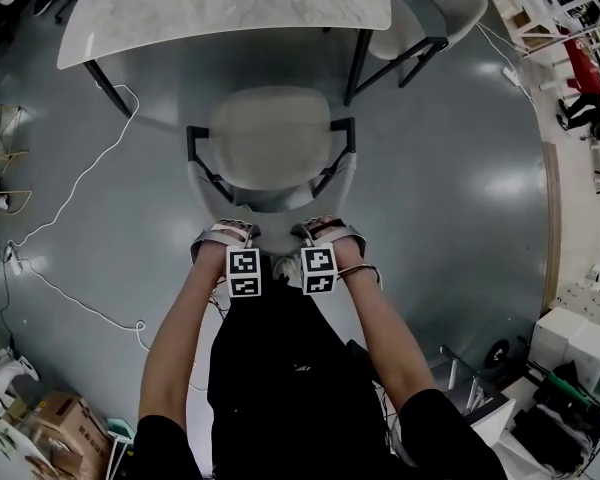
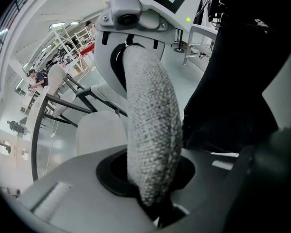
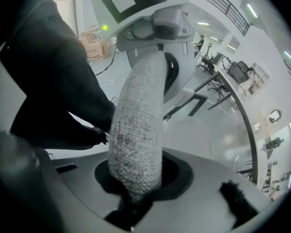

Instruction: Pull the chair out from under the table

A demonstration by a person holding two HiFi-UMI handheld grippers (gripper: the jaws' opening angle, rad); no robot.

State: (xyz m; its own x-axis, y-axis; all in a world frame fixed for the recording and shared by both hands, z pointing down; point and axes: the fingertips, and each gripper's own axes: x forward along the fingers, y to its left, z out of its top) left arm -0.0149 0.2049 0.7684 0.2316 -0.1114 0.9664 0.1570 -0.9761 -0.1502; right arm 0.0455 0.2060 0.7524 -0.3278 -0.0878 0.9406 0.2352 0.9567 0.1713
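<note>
Your left gripper [image 1: 225, 238] and right gripper [image 1: 330, 234] side by side, both pairs of fingers clamped on the chair [image 1: 270, 143] backrest's fabric edge, seat just before the bench [image 1: 220, 3].

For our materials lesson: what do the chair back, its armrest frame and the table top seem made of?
The chair back: coarse woven fabric, matte; nubbly weave shows. The armrest frame: probably dark painted metal; thin straight bars. The table top: marble or marble-look, smooth; pale with grey veins.
</note>
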